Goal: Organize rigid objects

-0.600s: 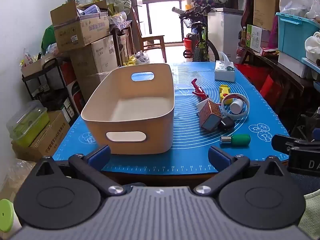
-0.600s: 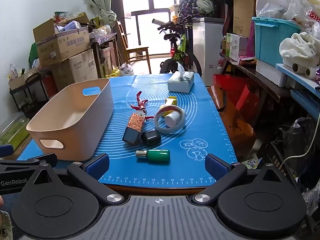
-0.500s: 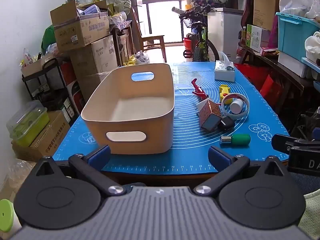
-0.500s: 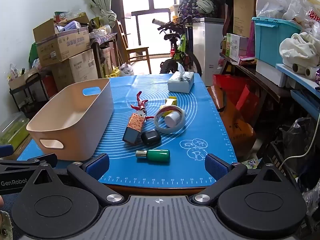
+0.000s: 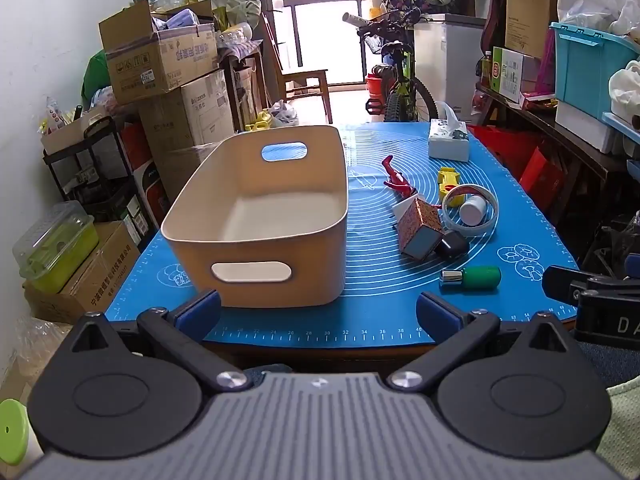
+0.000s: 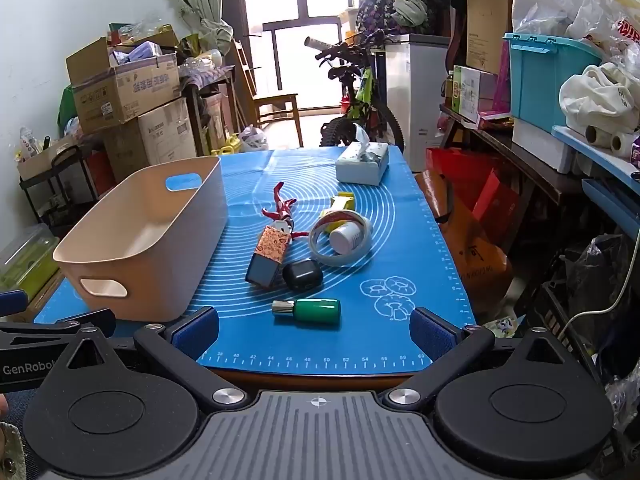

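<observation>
While both grippers (image 5: 318, 312) (image 6: 314, 334) gape wide, beige bin (image 5: 260, 248) sits w/ nothing inside.

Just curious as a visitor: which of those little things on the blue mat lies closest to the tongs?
The green bottle with the silver cap, lying on its side. The black case and patterned box sit farther back.

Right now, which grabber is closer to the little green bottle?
Right. The right gripper sits just in front of the green bottle. The left gripper faces the beige bin, with the bottle off to its right.
</observation>
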Motion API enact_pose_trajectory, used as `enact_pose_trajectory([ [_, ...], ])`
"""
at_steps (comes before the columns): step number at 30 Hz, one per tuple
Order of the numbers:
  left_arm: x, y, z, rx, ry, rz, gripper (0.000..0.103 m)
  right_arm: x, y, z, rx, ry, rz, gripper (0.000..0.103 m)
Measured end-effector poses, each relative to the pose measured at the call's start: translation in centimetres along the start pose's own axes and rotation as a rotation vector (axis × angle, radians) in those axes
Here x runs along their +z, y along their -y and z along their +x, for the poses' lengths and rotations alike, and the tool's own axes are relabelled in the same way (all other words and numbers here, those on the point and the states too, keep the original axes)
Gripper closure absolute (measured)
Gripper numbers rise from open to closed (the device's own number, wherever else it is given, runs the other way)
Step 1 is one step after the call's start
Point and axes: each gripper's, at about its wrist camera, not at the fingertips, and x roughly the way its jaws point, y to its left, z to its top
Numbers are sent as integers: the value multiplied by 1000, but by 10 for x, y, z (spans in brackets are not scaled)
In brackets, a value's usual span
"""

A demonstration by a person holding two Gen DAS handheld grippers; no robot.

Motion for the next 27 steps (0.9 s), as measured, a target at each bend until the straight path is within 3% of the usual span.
enact_pose_trajectory([
  [27,0,4,1,-3,1,1,0,0,1,1,0,-4,2,2],
])
